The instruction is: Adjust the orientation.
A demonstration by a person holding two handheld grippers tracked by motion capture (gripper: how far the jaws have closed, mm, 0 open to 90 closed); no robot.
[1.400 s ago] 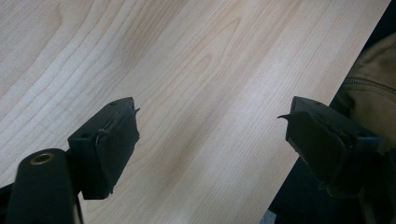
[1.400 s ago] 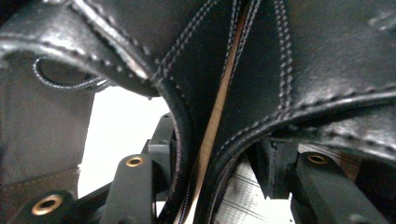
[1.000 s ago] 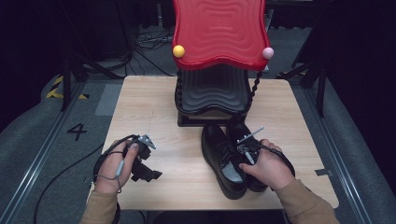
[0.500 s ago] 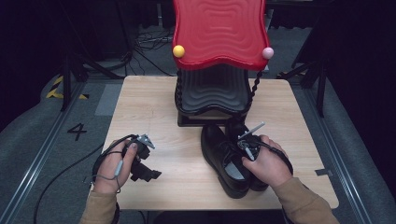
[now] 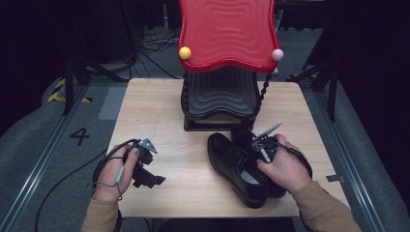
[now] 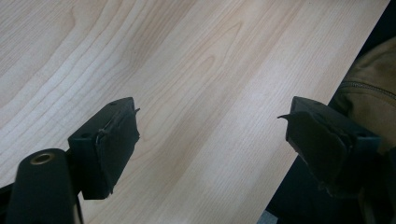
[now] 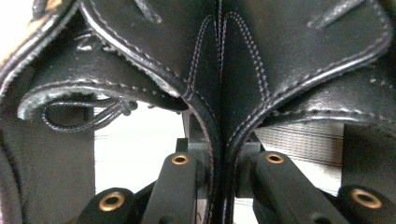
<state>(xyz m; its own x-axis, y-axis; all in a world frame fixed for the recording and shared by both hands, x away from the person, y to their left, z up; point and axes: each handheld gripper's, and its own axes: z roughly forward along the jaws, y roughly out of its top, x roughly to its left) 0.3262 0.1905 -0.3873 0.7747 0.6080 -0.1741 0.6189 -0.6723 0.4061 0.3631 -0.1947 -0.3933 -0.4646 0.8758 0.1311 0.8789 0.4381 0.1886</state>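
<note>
High view: fixed, above the person's edge of the counter (image 5: 159, 121), facing forward and down; whole counter top in frame, floor on both sides, forearms entering from the bottom.

Left gripper view: rides on the left claw (image 6: 210, 140), looks steeply down, close to the bare counter (image 6: 187, 70); shares the counter's lower-left area with the high view.

Right gripper view: very close, looks along the right claw (image 7: 223, 172) at the black shoes (image 7: 243, 60); shares the shoes (image 5: 241, 166) at lower right of the high view.
</note>
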